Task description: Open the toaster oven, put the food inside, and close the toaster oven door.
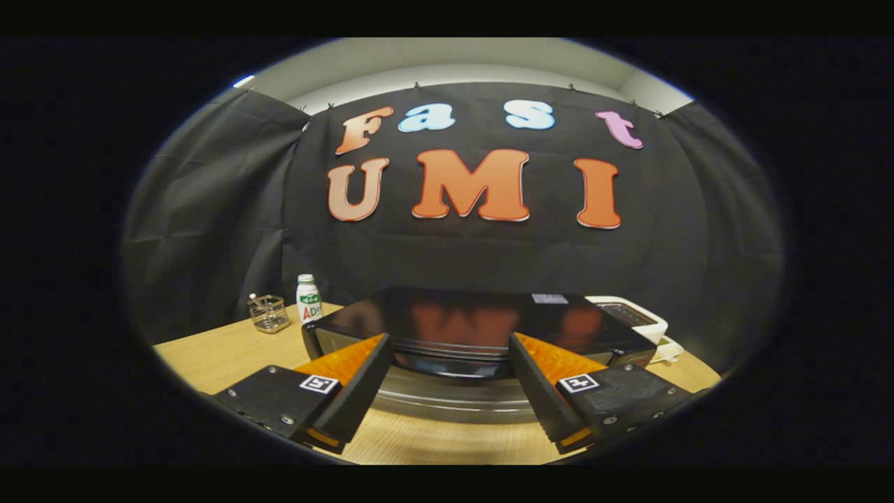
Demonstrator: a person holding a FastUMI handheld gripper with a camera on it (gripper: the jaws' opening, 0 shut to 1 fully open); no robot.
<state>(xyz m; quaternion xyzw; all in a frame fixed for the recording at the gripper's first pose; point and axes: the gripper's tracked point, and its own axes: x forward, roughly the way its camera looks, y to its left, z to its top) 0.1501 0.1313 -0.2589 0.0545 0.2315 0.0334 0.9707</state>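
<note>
A wooden table (230, 353) stretches across the booth, with a black toaster oven (482, 325) standing just ahead of the gripper (447, 381). At about ten o'clock from the fingers, a small clear glass holder (269, 313) with a metal frame sits on the tabletop near the black cloth wall (209, 209). Just beside it, toward the oven, a white bottle (308, 298) with a green label stands upright, close to the oven's left rear corner though whether it touches the oven cannot be told. The toaster oven sits at twelve o'clock, its glossy top mirroring the backdrop and carrying a small pale sticker (550, 298) toward its right side. Its front faces the gripper, and a curved metallic band (447, 398), seemingly part of the door or its handle, shows between the fingers; whether the door is ajar cannot be told. The gripper is released: its two fingers stand wide apart, one on either side of the oven's front, gripping nothing. At two o'clock, a white appliance (632, 316) with a dark slot on top peeks from behind the oven's right end. No food is visible between the fingers.
</note>
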